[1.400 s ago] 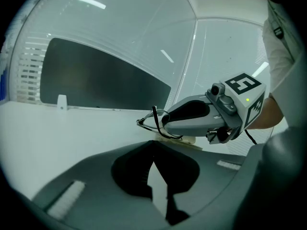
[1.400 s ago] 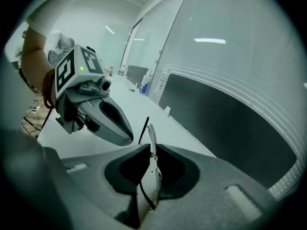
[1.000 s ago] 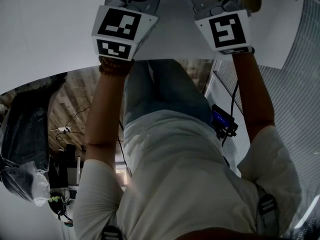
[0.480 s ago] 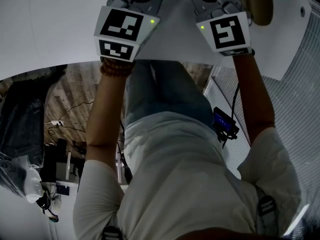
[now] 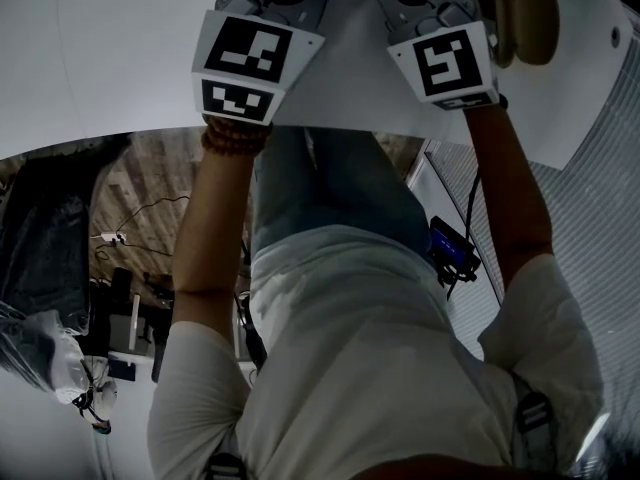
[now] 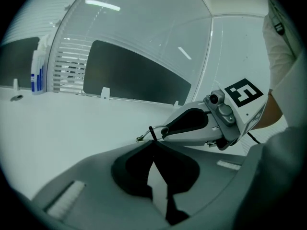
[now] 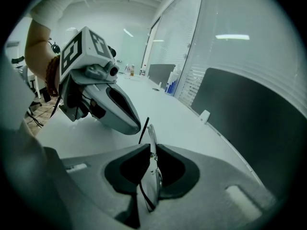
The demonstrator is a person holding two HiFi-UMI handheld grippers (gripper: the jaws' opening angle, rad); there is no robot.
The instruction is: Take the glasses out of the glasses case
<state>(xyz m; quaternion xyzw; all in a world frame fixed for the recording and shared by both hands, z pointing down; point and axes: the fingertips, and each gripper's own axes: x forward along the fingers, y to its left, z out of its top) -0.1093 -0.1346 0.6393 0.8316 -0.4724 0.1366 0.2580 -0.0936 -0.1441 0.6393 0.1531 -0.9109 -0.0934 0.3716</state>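
Note:
The glasses (image 7: 152, 176) stand edge-on between the pads of my right gripper (image 7: 151, 150), which is shut on their thin metal frame. One black temple arm (image 7: 144, 128) sticks out past the jaw tips. In the left gripper view that temple arm (image 6: 151, 132) rises from the tips of my left gripper (image 6: 153, 145), whose pads meet on it. The two grippers point tip to tip just above the white table (image 6: 72, 123). In the head view a tan glasses case (image 5: 528, 13) lies on the table right of the right gripper's marker cube (image 5: 445, 63).
A blue and white spray bottle (image 6: 36, 73) stands at the far edge of the table by a glass partition. Small bottles (image 7: 171, 86) stand further along it. Below the table edge lie a wooden floor, cables and a plastic bag (image 5: 40, 358).
Both grippers have moved together a little and sunk toward the table. More of the tan case now shows at the top right of the head view.

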